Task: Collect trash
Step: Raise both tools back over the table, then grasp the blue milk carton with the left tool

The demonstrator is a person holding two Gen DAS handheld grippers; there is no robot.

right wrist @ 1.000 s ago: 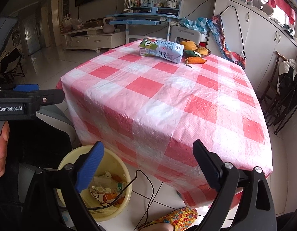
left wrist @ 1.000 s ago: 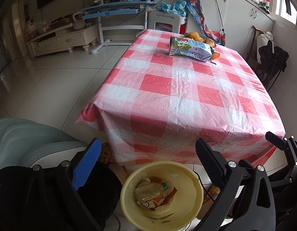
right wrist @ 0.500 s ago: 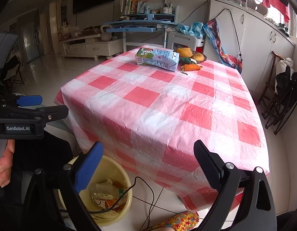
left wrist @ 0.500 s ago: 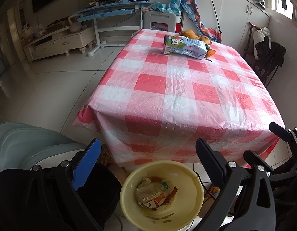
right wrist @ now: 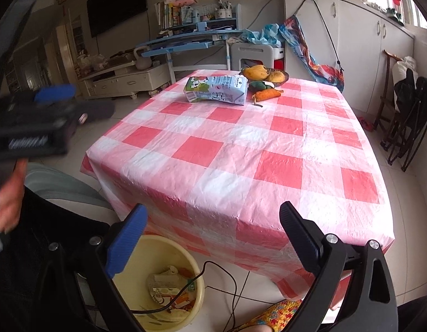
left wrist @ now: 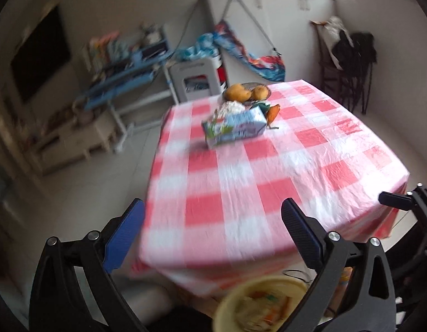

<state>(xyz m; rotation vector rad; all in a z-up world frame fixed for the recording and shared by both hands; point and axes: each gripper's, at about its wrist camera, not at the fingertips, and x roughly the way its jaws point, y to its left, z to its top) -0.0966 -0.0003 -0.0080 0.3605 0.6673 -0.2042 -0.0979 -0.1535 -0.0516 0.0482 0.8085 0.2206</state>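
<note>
Now both my tools are wide open and hold nothing: the left tool (left wrist: 210, 232) and the right tool (right wrist: 213, 232) hang low by the desk (right wrist: 241, 149). The milk carton (right wrist: 216, 90) lies far off at twelve o'clock, beside the fruit. The yellow bin (right wrist: 158, 282) waits at seven o'clock, so trash can drop straight in.

Left gripper (left wrist: 213, 229) and right gripper (right wrist: 212, 232) both gape, holding nothing.
</note>
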